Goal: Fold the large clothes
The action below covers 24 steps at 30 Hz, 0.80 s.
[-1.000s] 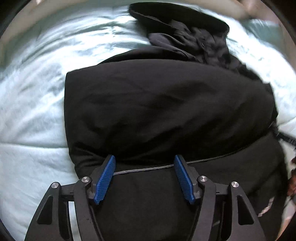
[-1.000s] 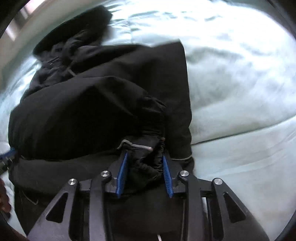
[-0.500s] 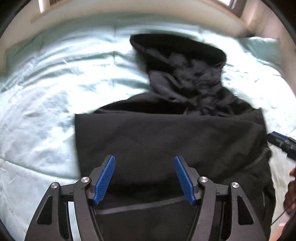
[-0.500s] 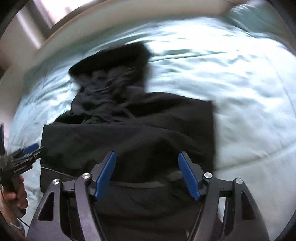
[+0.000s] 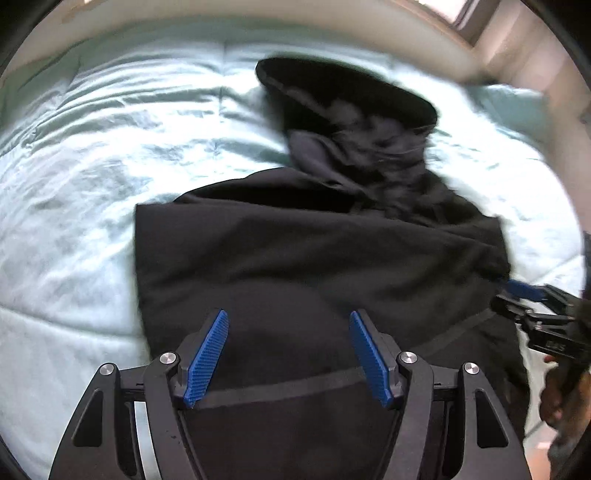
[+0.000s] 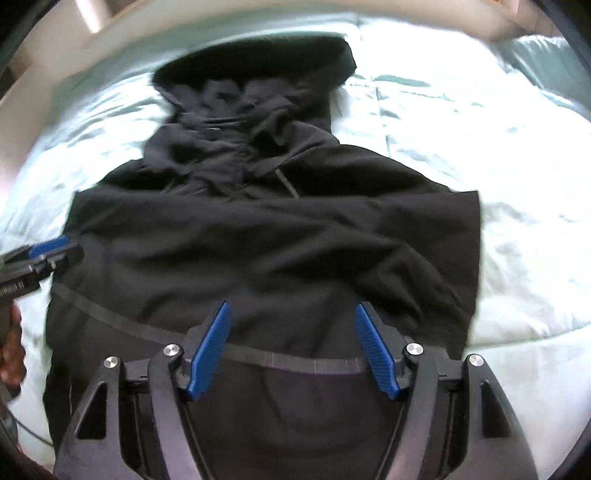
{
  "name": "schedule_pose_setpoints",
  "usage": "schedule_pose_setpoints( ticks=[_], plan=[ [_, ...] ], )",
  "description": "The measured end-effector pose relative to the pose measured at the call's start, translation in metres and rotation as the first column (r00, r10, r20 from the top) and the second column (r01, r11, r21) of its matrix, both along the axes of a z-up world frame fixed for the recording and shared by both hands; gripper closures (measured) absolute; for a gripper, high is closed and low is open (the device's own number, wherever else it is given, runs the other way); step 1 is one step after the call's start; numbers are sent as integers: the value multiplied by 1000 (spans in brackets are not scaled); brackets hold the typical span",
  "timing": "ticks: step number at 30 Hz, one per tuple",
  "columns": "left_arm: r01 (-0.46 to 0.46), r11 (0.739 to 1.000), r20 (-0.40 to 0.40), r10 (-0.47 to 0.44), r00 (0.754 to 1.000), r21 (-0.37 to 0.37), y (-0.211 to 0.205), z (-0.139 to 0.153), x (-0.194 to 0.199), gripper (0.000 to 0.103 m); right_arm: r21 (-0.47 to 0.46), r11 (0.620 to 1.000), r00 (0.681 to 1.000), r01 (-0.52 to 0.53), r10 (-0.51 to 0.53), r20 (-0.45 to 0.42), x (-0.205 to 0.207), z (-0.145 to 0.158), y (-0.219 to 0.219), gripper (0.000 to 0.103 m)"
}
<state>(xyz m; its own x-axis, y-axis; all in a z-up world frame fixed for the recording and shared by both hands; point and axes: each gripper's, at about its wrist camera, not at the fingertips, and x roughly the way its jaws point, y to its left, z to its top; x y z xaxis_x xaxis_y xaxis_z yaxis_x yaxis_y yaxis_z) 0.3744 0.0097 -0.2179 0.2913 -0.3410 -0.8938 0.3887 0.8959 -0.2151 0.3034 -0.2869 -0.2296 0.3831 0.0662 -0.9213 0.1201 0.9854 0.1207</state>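
Note:
A black hoodie lies on the bed, sleeves folded across the body, its hood at the far end. It also shows in the right wrist view, hood at the top. My left gripper is open and empty above the hoodie's lower part. My right gripper is open and empty above the hem band. Each gripper shows at the edge of the other's view: the right gripper at the hoodie's right side, the left gripper at its left side.
The hoodie rests on a pale teal quilt that covers the bed, also seen in the right wrist view. A cream wall or headboard runs behind the bed. A pillow lies at the far right.
My right gripper let go of the bunched sleeve cuff and opened. Both grippers pulled back and rose, so the whole hoodie and hood now show.

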Motion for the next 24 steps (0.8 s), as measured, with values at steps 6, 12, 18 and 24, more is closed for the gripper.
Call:
schedule_pose_setpoints(
  ticks=[6,12,18,24],
  plan=[
    [-14,999,-110,18,994,36,30,-35,-37,33,-66,998,994,10,-18,-109,-34,-43,5,43],
    [22,996,-66,-16,998,91,22,-36,-32,33,-23,1000,990,0,-4,-139,-19,-43,0,43],
    [7,999,84,-10,996,36,15,22,31,33,23,1000,998,21,-23,57,35,25,-35,43],
    [-35,999,179,31,983,20,-28,27,150,33,19,996,979,82,-84,184,152,43,-63,43]
  ],
)
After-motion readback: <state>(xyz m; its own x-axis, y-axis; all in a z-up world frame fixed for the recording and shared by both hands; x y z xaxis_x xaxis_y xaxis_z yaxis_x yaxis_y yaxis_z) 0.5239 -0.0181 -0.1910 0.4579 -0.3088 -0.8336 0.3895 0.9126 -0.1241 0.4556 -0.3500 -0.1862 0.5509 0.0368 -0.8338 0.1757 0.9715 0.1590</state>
